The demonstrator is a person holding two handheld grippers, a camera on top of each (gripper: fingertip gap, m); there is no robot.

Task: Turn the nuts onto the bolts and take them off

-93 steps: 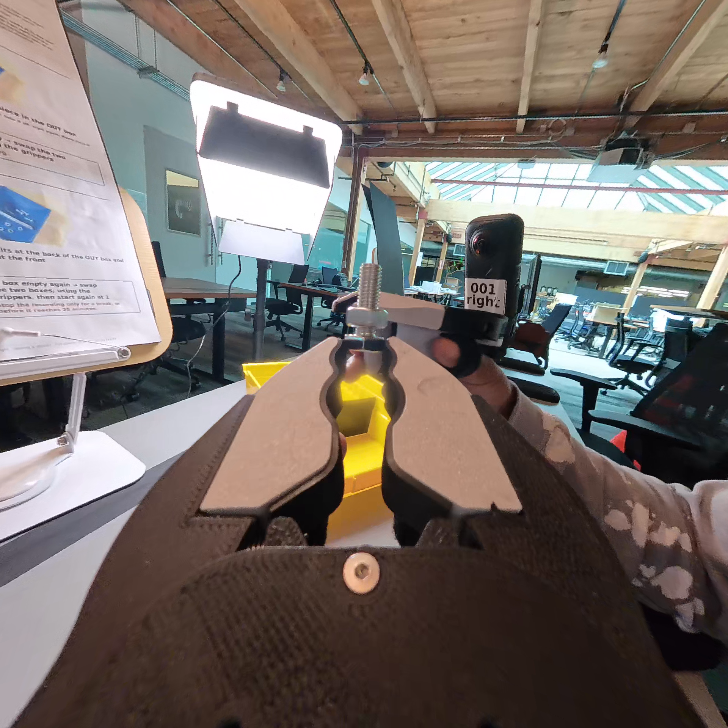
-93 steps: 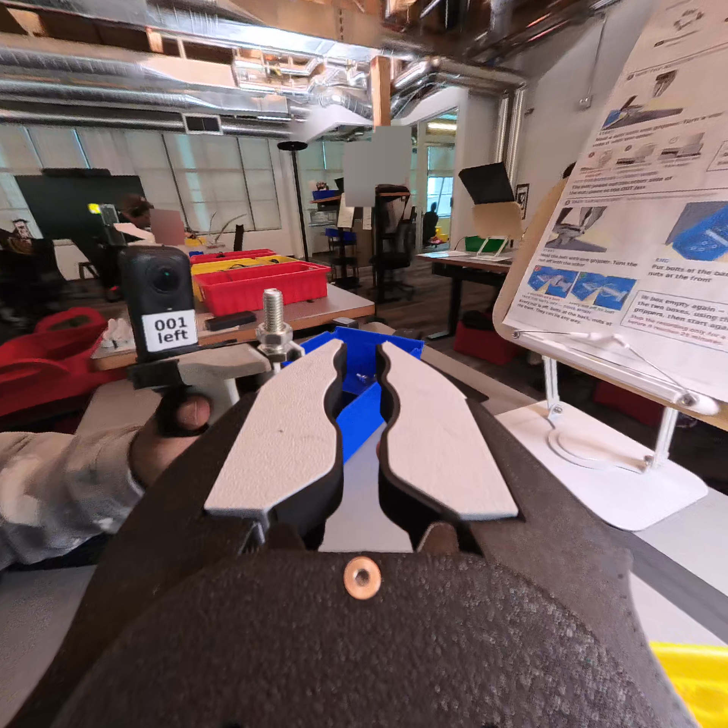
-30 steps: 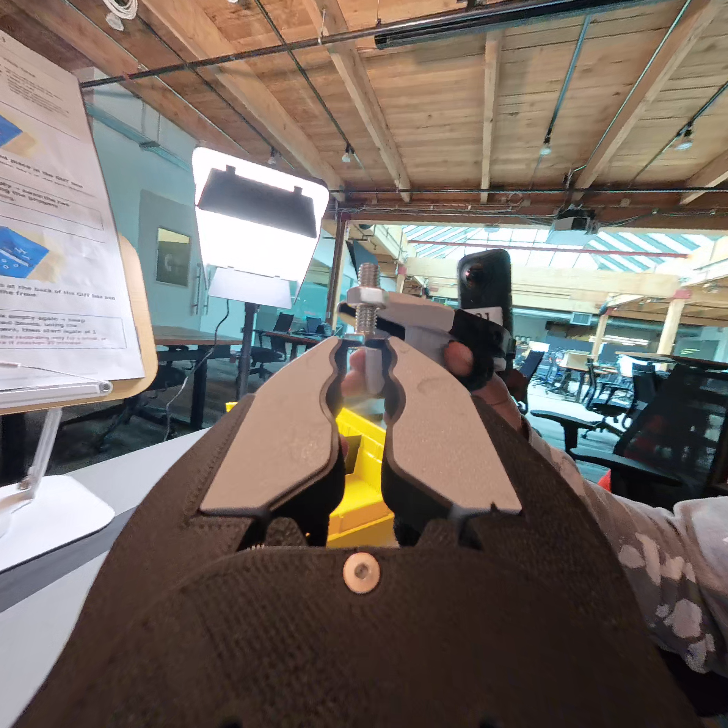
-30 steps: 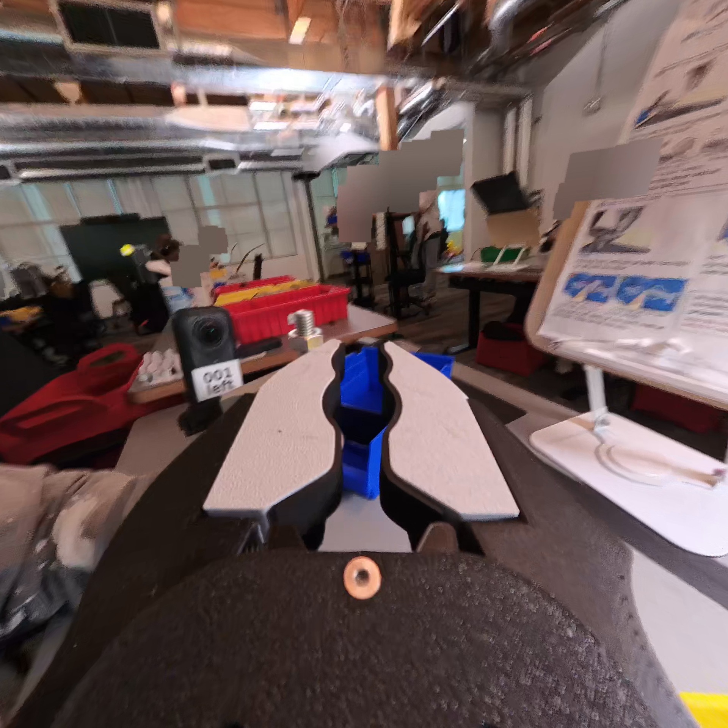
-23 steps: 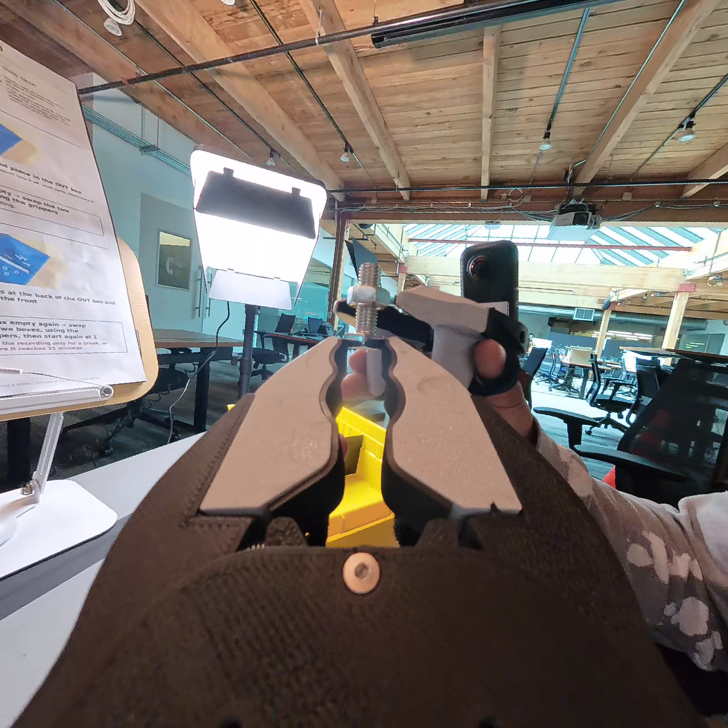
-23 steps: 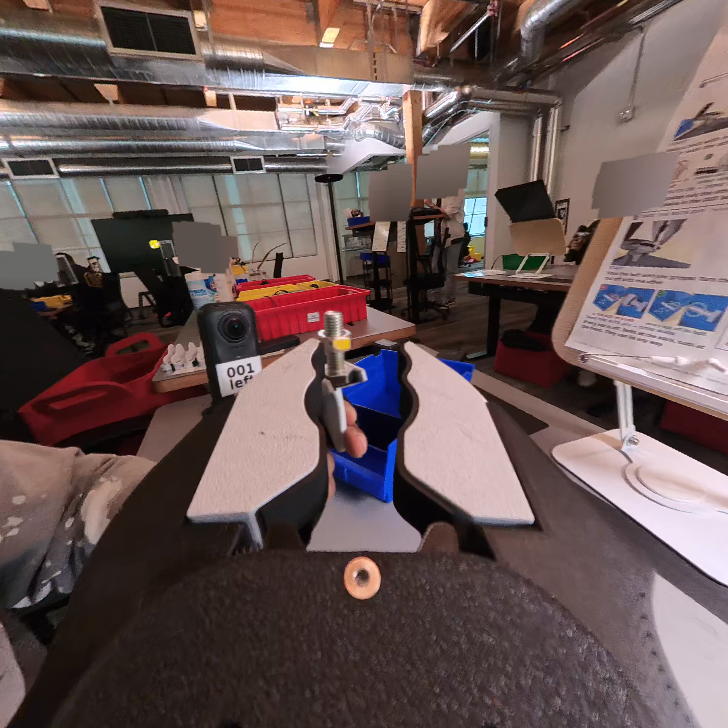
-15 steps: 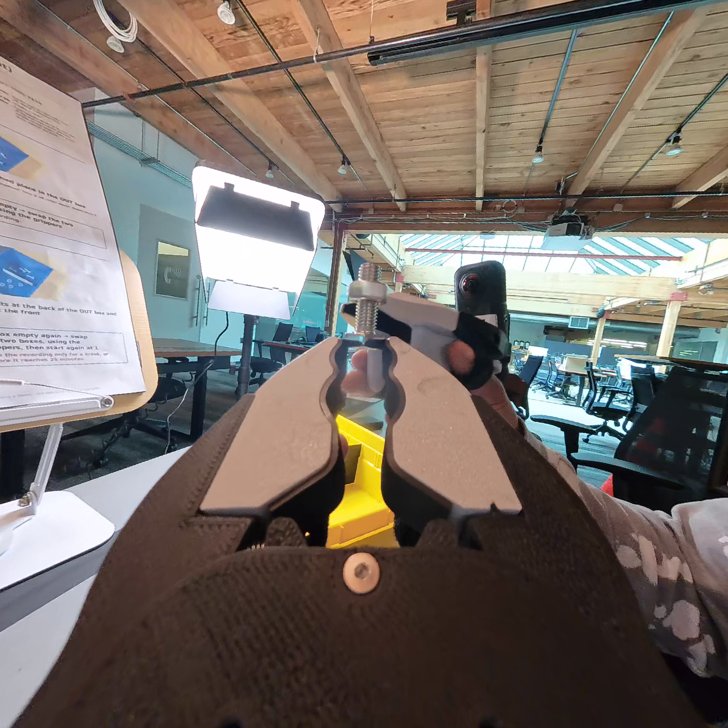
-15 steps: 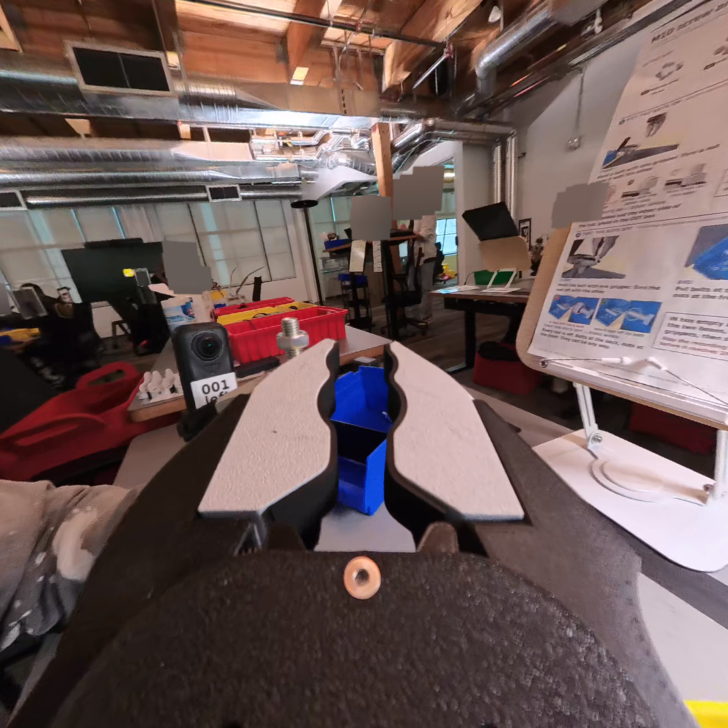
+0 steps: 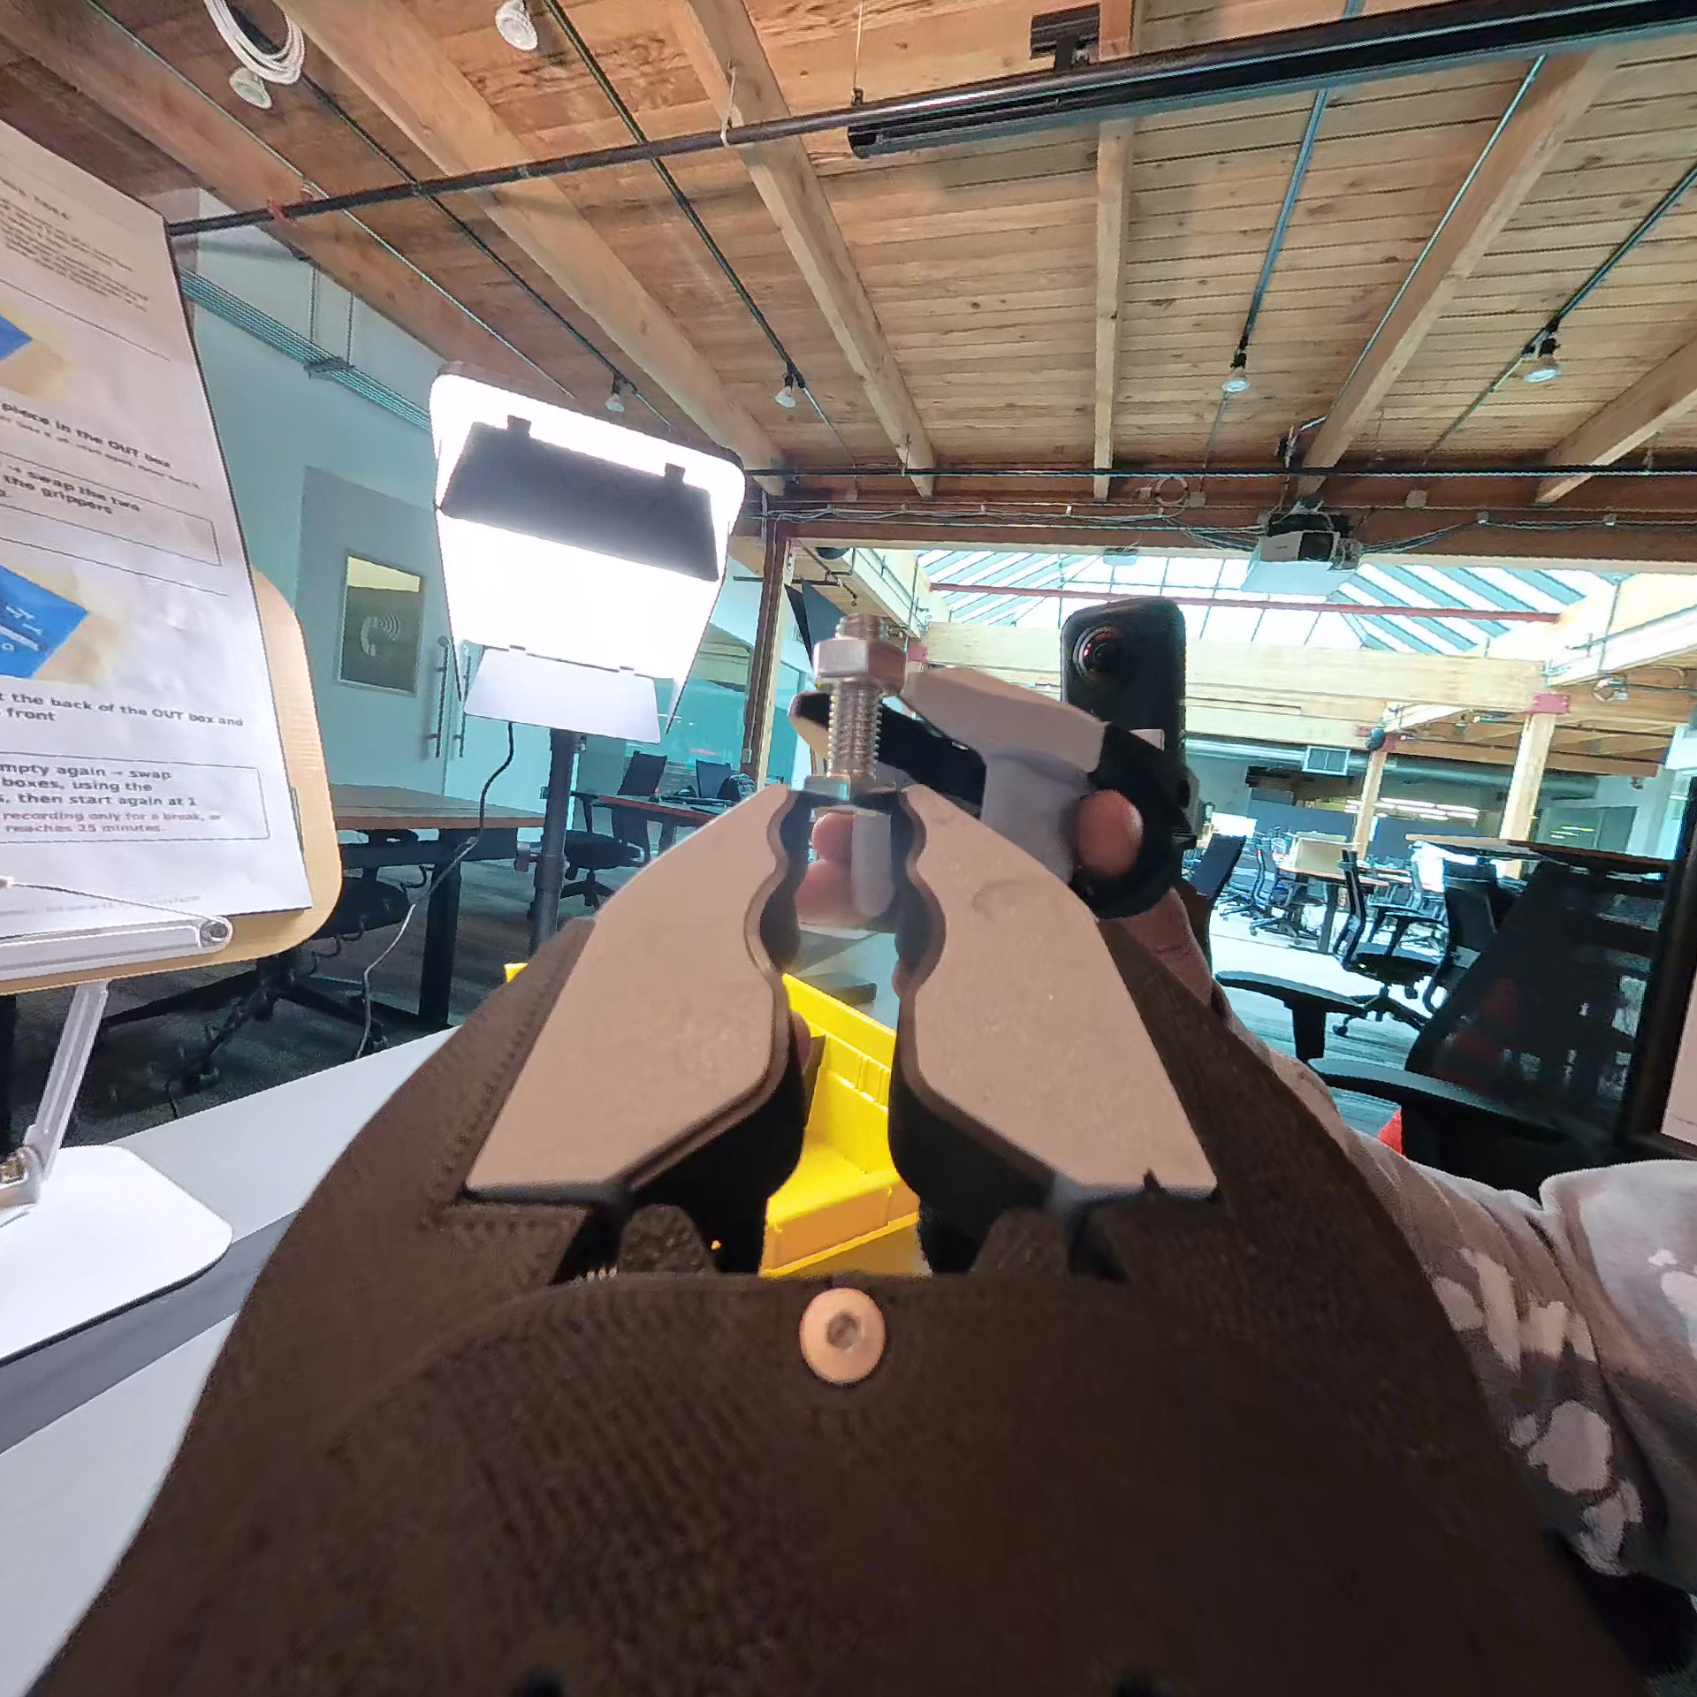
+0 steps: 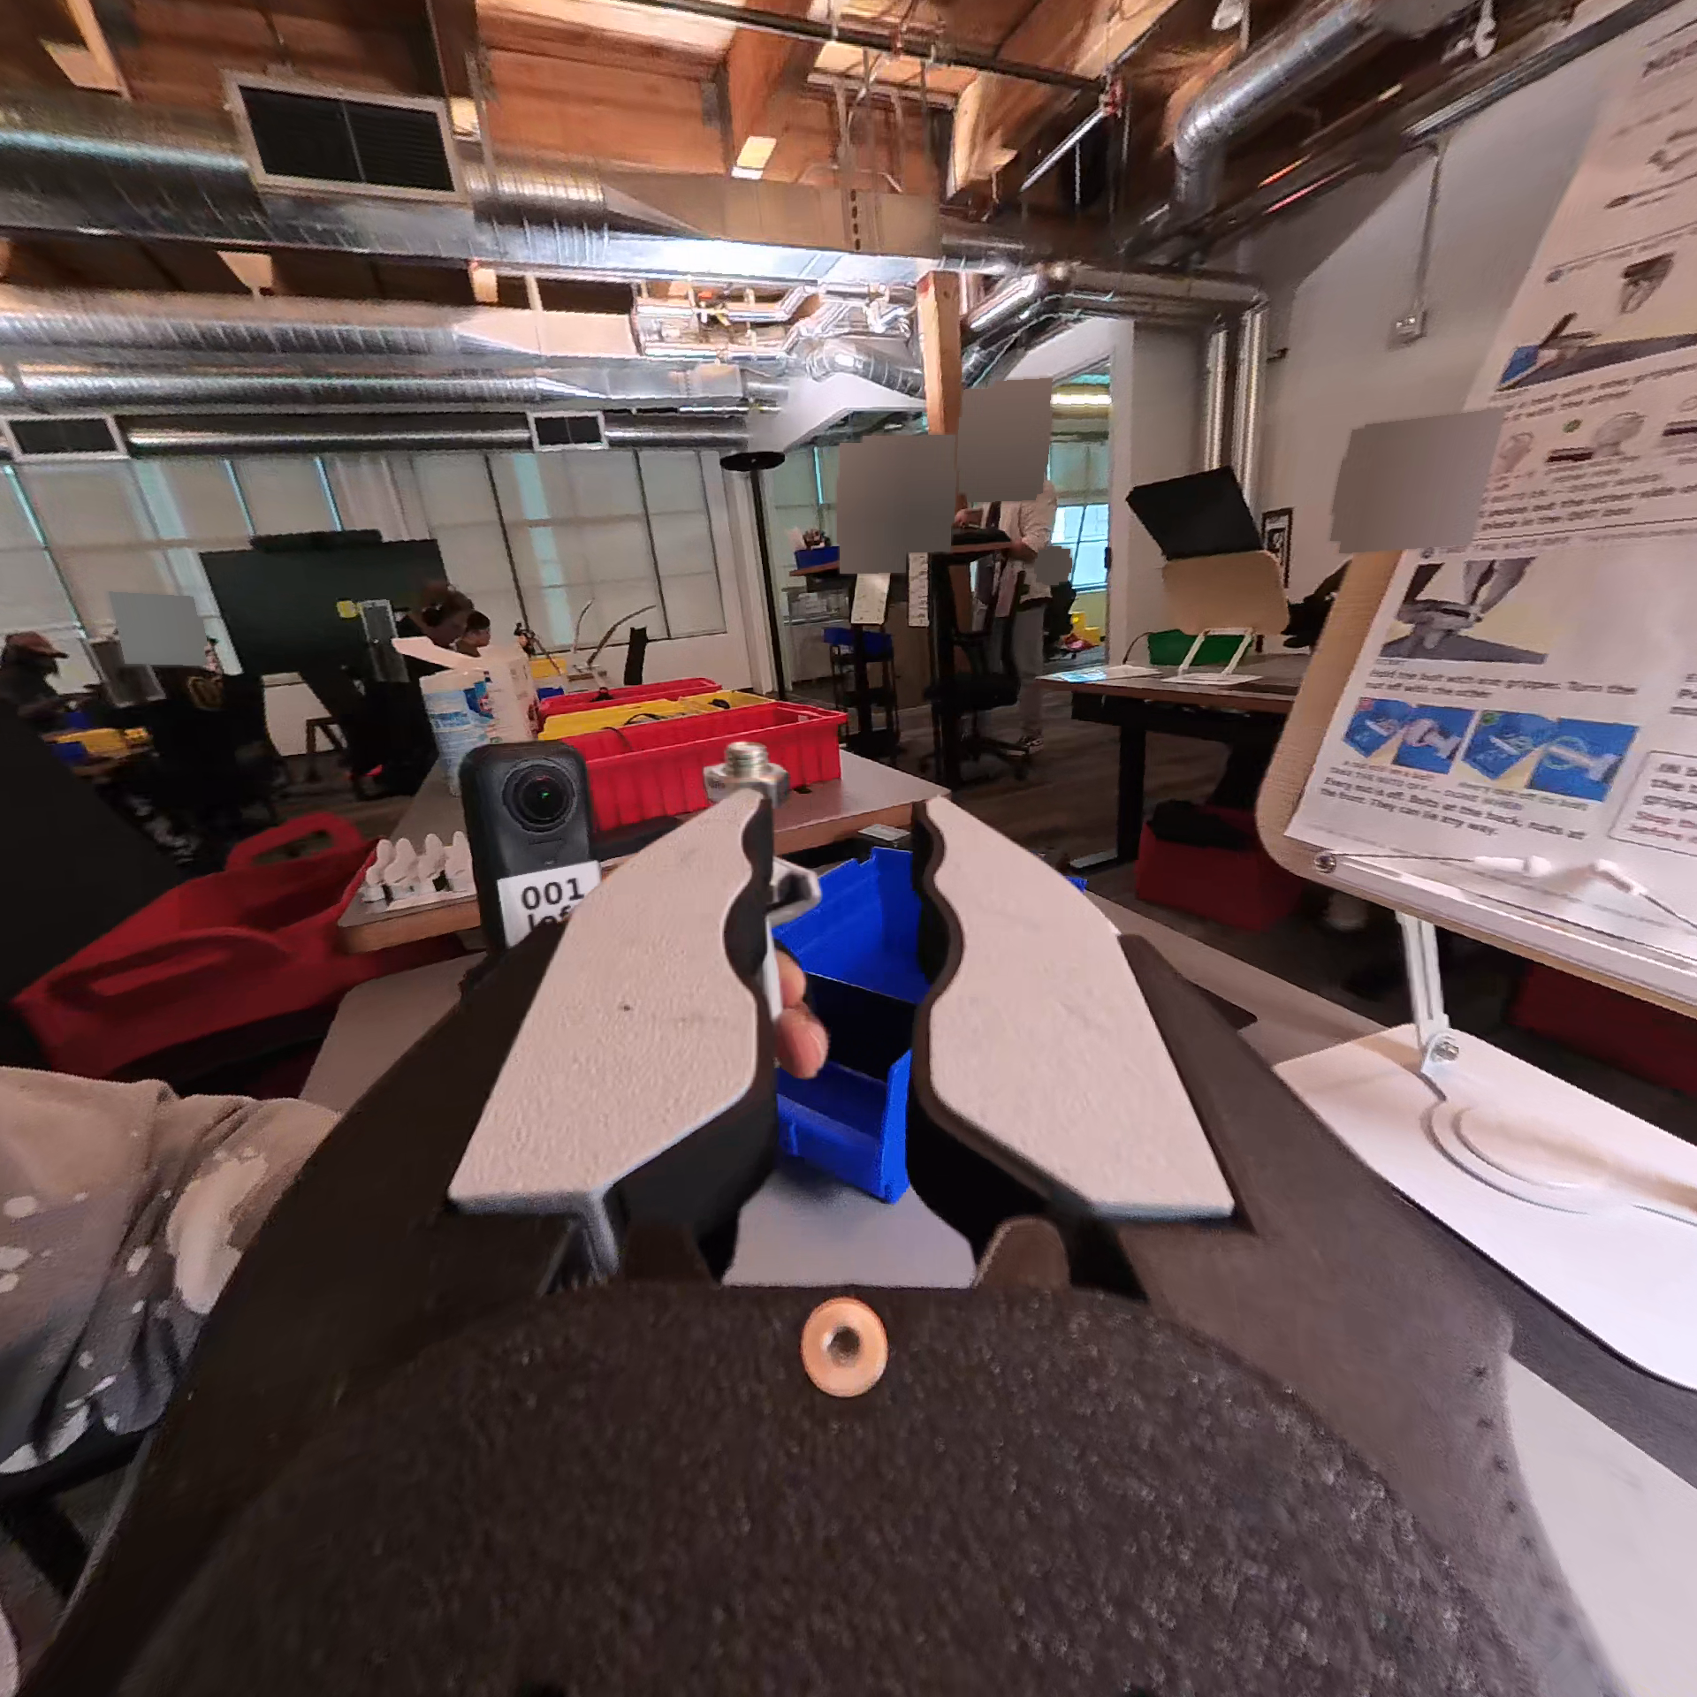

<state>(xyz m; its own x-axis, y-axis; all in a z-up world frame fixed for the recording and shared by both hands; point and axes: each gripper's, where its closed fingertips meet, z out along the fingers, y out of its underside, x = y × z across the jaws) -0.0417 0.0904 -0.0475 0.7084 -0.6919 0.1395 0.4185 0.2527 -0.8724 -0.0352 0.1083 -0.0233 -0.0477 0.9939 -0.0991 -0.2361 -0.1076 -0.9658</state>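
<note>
The bolt is clamped upright by its head in the nearly closed jaws of the left gripper. The nut sits near the thread's top, judged almost off. The right gripper is parted and empty beside it. The contents of the yellow bin and blue bin on the table cannot be told.

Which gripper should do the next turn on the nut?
Right gripper: it looks open and free beside the nut. The left gripper is shut on the bolt, holding it upright.
</note>
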